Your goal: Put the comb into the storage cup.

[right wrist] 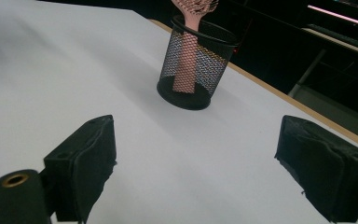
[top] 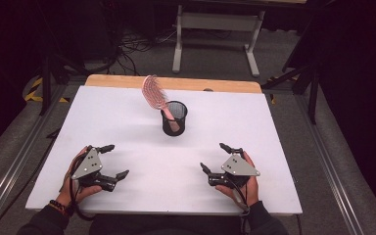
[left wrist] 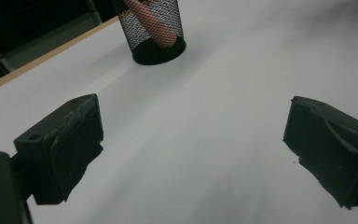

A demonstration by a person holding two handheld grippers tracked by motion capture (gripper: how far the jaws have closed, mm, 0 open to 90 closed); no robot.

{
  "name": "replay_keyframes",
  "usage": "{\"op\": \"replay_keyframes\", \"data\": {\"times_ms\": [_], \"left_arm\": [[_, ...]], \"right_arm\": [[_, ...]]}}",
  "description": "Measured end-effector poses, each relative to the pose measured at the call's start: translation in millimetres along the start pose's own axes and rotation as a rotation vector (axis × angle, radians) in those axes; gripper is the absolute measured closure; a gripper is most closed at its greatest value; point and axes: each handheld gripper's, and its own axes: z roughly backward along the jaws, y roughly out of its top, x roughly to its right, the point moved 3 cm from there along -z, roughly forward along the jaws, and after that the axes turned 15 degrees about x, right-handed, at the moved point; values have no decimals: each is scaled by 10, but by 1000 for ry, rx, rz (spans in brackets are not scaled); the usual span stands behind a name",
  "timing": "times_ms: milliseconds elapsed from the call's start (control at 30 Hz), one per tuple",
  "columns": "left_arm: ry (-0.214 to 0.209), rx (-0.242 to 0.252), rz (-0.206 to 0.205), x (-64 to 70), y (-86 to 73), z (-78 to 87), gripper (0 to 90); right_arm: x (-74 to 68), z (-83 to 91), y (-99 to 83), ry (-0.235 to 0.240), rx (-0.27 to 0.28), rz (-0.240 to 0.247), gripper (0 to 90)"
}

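Hand-held grippers [top: 116,160] [top: 214,157] agape, well short of hairbrush [top: 154,93] in mesh cup [top: 174,119]

No readable text, label or number anywhere (mesh cup [top: 174,118] and hairbrush [top: 154,93] unmarked).

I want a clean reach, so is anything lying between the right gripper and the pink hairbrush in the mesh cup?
Nothing visible does. Bare white table lies between the right gripper and the mesh cup holding the hairbrush; its jaws stand open.
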Motion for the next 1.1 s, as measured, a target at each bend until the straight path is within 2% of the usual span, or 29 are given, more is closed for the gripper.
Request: {"op": "replay_keyframes", "data": {"times_ms": [100, 133, 233, 567, 600, 733, 867, 1100], "left_arm": [[-8, -6, 16, 19, -25, 25, 54], [-13, -18, 34, 27, -44, 43, 53], [-8, -15, 38, 32, -36, 56, 50], [11, -9, 44, -28, -35, 48, 51], [10, -4, 48, -32, -25, 35, 54], [9, -1, 35, -26, -3, 22, 54], [5, -2, 32, -33, -2, 48, 53], [1, 10, 35, -28, 20, 71, 57]], "right_arm": [[4, 23, -7, -2, -1, -4, 127], [10, 42, -14, -5, -4, -6, 127], [18, 60, -23, -8, -6, -8, 125], [16, 68, -29, -7, -8, 4, 128], [6, 71, -38, -24, -29, 24, 133], [-25, 82, -31, -20, -32, 42, 134], [-38, 79, -15, -26, -31, 46, 136], [-81, 51, -25, -8, -44, 45, 139]]}}
